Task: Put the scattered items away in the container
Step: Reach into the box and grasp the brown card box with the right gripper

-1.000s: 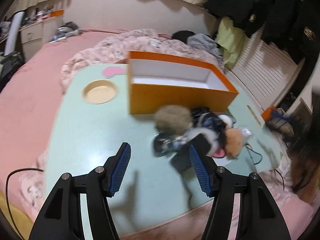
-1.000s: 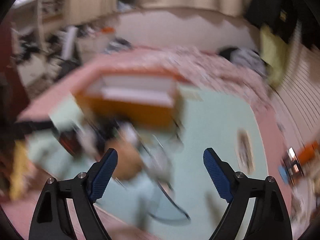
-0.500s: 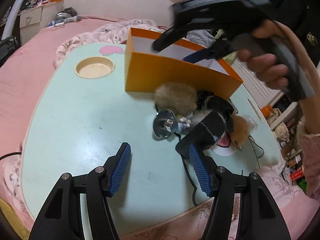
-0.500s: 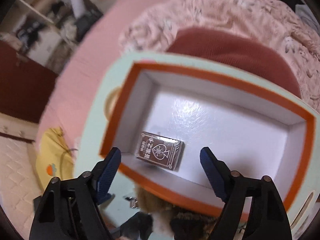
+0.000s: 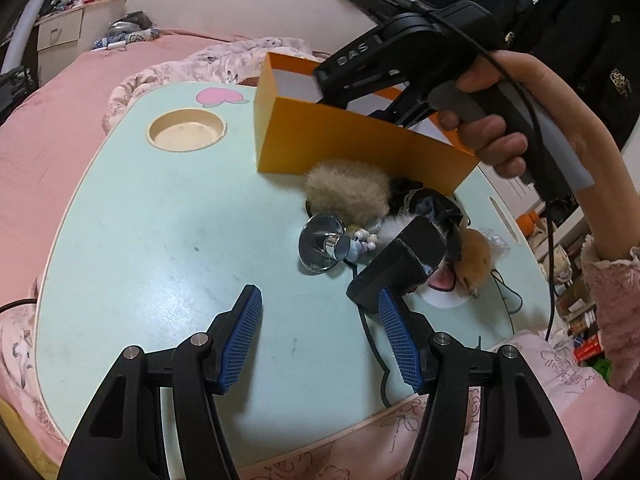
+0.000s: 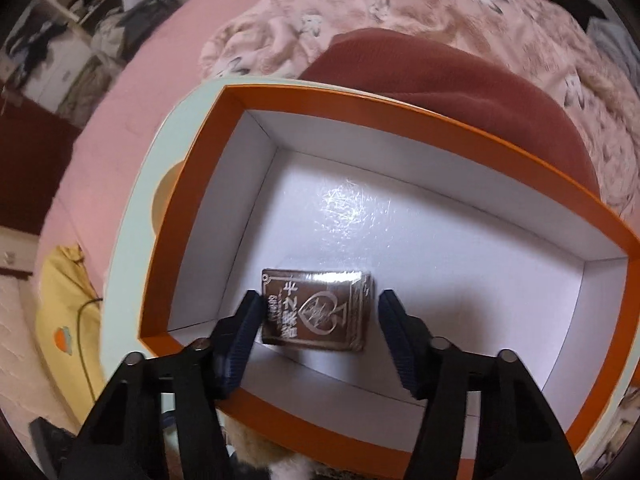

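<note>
Right tool (image 6: 318,326) open, unloaded, inside orange box (image 6: 192,208) astride card deck (image 6: 318,310) | left tool (image 5: 320,334) open, empty above tabletop (image 5: 160,220) | risk: withdrawal may snag deck or near wall.

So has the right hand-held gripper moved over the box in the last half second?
Yes. In the right wrist view the right hand-held gripper has dropped closer to the orange box floor; its open jaws now flank the card deck, which earlier lay well ahead of them.

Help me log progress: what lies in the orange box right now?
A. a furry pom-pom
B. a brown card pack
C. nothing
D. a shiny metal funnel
B: the right wrist view shows only a brown card pack on the white floor of the orange box, between the open right gripper fingers.
</note>
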The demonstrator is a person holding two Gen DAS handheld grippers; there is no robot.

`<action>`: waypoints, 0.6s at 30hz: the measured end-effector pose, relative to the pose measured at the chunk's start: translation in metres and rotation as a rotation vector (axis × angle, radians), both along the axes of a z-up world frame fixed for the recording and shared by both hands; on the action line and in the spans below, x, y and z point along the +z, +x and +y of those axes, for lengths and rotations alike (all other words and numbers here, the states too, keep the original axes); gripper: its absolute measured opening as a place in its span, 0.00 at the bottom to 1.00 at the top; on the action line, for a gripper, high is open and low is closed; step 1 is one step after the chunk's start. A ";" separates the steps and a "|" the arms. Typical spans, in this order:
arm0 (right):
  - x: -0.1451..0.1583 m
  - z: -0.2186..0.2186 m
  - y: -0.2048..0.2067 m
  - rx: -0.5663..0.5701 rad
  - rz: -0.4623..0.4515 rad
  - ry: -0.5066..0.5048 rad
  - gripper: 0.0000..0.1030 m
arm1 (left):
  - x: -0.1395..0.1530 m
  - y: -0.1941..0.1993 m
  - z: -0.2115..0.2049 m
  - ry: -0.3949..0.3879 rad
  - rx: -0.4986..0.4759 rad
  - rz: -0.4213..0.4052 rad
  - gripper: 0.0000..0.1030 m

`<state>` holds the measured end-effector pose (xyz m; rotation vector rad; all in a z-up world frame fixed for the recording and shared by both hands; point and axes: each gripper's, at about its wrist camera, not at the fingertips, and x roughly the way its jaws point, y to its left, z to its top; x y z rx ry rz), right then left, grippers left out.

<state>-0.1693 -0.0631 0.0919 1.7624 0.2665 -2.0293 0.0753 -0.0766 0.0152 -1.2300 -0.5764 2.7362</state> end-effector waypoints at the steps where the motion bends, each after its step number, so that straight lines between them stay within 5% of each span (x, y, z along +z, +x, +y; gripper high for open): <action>1: 0.003 0.006 -0.002 -0.012 0.023 0.016 0.53 | -0.001 0.000 0.001 -0.003 -0.001 0.000 0.60; 6: 0.013 0.022 -0.014 -0.060 0.096 0.064 0.54 | 0.000 0.001 0.001 -0.007 -0.007 0.001 0.60; 11: 0.004 0.010 -0.018 -0.031 0.086 0.107 0.71 | 0.000 0.002 0.000 -0.005 -0.010 0.001 0.60; 12: 0.000 0.007 -0.021 -0.025 0.084 0.120 0.71 | 0.000 0.002 0.000 -0.005 -0.010 0.000 0.60; 14: -0.003 0.006 -0.022 -0.023 0.108 0.138 0.54 | 0.001 0.002 0.000 -0.002 -0.012 -0.001 0.60; 18: 0.015 0.017 -0.024 -0.047 0.165 0.071 0.53 | 0.003 0.003 0.000 0.002 -0.007 0.006 0.60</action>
